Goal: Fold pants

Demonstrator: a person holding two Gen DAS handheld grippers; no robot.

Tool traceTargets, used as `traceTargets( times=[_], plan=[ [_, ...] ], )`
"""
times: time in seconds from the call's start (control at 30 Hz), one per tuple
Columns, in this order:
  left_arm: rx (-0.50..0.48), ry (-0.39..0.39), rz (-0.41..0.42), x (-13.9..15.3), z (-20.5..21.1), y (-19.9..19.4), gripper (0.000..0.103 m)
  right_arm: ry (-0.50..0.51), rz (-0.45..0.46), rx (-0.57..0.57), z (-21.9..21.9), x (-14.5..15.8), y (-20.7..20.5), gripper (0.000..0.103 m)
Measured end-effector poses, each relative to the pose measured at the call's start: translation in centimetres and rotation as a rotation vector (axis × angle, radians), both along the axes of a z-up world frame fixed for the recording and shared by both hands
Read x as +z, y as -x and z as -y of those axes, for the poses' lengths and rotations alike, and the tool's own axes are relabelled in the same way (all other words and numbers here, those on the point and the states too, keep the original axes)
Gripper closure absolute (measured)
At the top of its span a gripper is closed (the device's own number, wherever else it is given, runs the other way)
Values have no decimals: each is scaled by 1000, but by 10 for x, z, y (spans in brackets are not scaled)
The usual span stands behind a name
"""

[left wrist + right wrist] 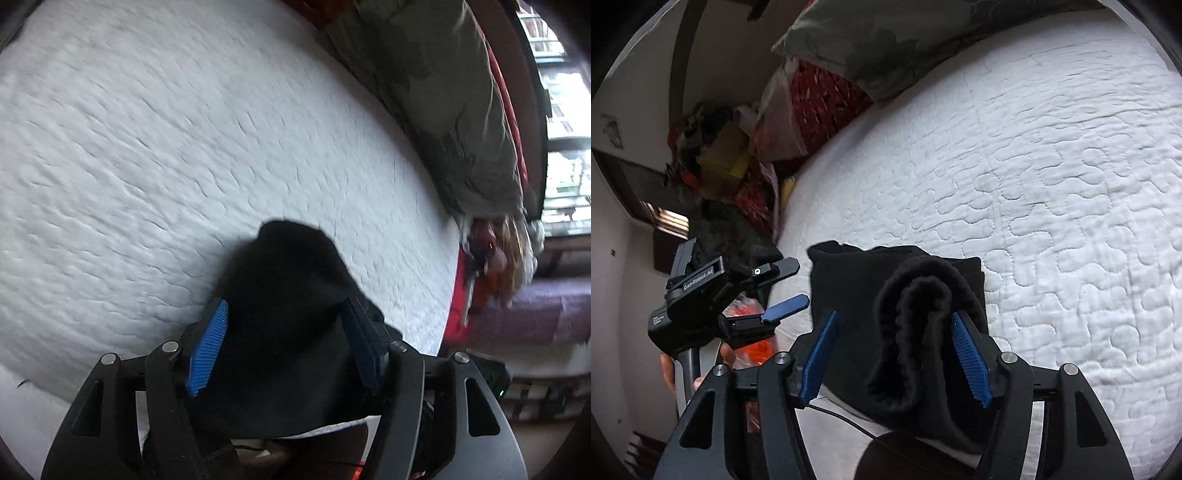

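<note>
The black pants point(288, 266) lie in a folded bundle on the white quilted bed cover point(147, 147), near its front edge. In the left wrist view my left gripper point(284, 314) stands over them with its blue pads point(208, 347) spread wide and black cloth showing in the gap. The right wrist view shows that left gripper point(794, 286) open at the left edge of the pants point(849, 273). My right gripper point(894, 325) is open around a raised roll of the fabric. The roll lies close against the right pad point(971, 358) and clear of the left one.
A grey-green patterned pillow point(436, 92) and red patterned cloth point(820, 96) line the bed's far side. Boxes and bags point(720, 162) pile up beyond the bed's corner. A hand point(668, 365) holds the left gripper's handle. A thin cable point(842, 417) crosses the near edge.
</note>
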State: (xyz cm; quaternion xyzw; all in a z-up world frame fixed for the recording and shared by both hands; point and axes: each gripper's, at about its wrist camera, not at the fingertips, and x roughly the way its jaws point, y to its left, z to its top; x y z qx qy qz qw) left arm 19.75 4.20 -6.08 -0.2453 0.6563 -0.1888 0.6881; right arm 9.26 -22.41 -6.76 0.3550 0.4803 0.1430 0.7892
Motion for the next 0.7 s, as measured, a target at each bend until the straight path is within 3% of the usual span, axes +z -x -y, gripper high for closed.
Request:
traceTargets(
  times=[0.1,0.13,0.17,0.23,0.27,0.37,0.4,0.47,0.57,0.63,0.7],
  plan=[
    [-8,-5,14,-10,0,1,41,1,-1,26,-3,-5,-1,42],
    [7,-4,19,-11,-2,2,44,-4,0,38,-4,-7,-1,50],
    [26,0,18,-11,-5,1,56,3,-1,41,-4,-9,-1,62],
    [71,18,-11,-15,-12,1,68,8,4,40,-3,-12,0,80],
    [92,32,-24,-15,-17,1,74,-1,2,32,-1,-13,-1,82],
    [167,95,-24,-5,-36,1,79,-110,-10,19,-2,-10,-8,85],
    [184,70,4,1,-42,0,79,-167,14,22,-5,-3,-12,85],
    [179,-65,37,5,-42,-5,79,-225,74,28,-11,13,-21,85],
    [147,-157,39,-1,-35,-7,79,-196,14,4,-11,-5,-29,85],
    [128,-206,53,-1,-28,-7,78,-117,-36,-12,-10,-23,-24,83],
    [126,-209,50,3,-27,-6,77,-112,-78,6,-12,-41,-19,83]
  ],
)
